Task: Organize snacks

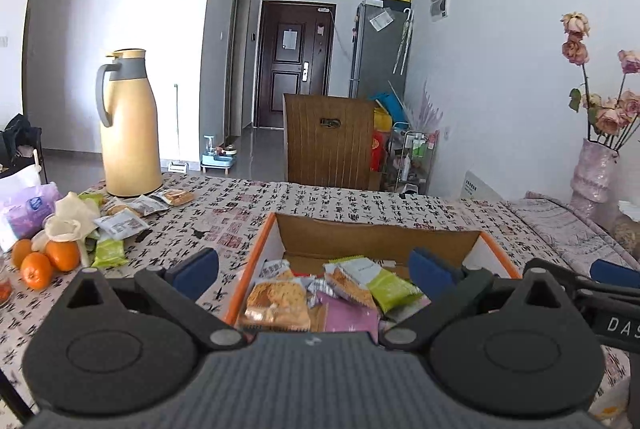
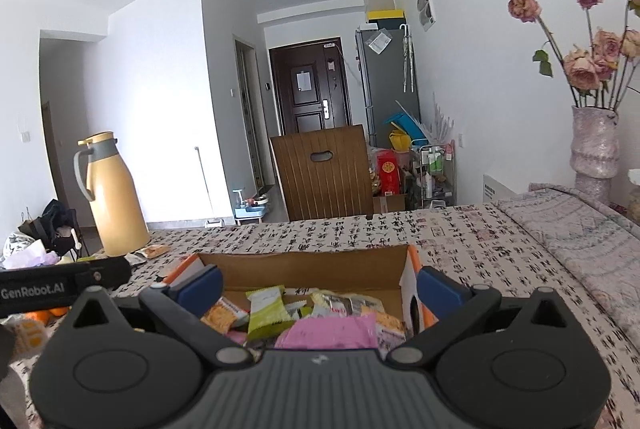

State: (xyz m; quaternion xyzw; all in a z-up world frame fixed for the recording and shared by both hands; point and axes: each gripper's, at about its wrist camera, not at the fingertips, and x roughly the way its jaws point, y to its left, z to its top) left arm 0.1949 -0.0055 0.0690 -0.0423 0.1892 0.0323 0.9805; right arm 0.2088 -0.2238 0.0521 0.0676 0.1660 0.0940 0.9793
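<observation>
Hovering over a cardboard box [image 1: 372,237] of snack packets [image 1: 276,303] on a patterned tablecloth [image 1: 304,201], with jaws of the left gripper [image 1: 316,271] spread wide and nothing between the blue pads [image 1: 196,267]. Same for the right gripper [image 2: 320,287]: jaws fully apart, empty, aimed over the near edge of the box, a green packet [image 2: 266,313] and a pink one [image 2: 332,333] lying loose inside. More packets [image 1: 120,225] strewn on the cloth to the left, outside the box, beside oranges [image 1: 48,261] and a tissue pack [image 1: 26,217]. Standing far left, a yellow jug [image 1: 128,125]; far right, a vase [image 2: 594,145] of dried roses. Beyond the table, a wooden chair back [image 1: 330,139].
</observation>
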